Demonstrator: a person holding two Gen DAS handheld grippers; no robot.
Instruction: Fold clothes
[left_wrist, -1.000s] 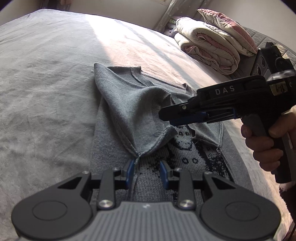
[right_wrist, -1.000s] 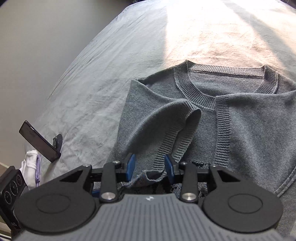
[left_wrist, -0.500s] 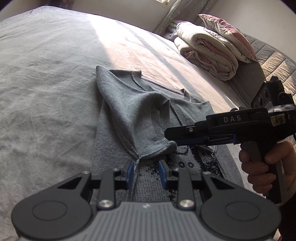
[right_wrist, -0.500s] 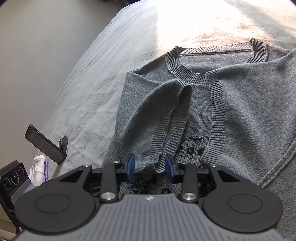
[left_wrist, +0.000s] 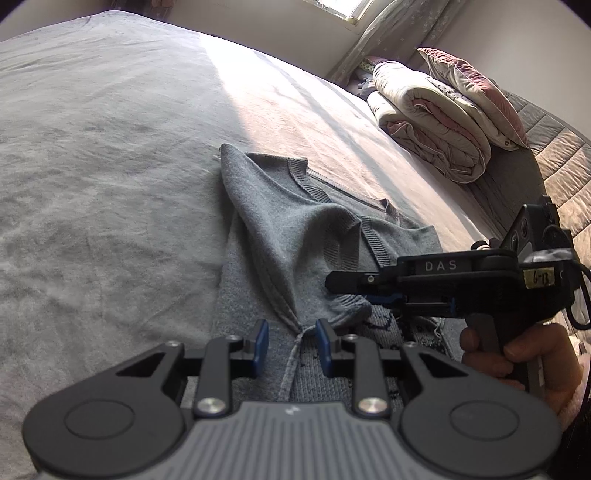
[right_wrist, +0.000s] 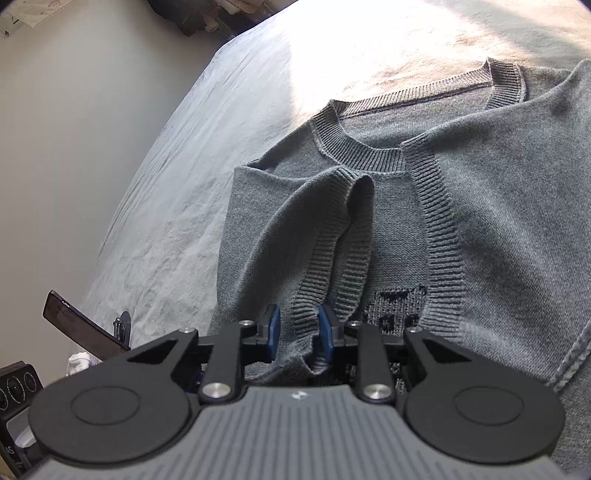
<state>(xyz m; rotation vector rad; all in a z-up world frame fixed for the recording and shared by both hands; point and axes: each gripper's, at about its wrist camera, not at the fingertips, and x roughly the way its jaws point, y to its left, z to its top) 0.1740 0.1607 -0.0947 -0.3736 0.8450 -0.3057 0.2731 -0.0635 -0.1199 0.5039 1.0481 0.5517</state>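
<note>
i keep my left gripper (left_wrist: 289, 345) parted around the grey knitted sweater (left_wrist: 295, 236) seam, unclamped, while my right gripper (right_wrist: 297, 332) is closing on its ribbed cuff (right_wrist: 306, 306) to fold it

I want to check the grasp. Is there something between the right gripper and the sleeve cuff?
Nothing visible. The ribbed cuff of the grey sweater already lies between the closing jaws of the right gripper.

Sweater's (right_wrist: 480, 206) right side beyond the frame edge.
</note>
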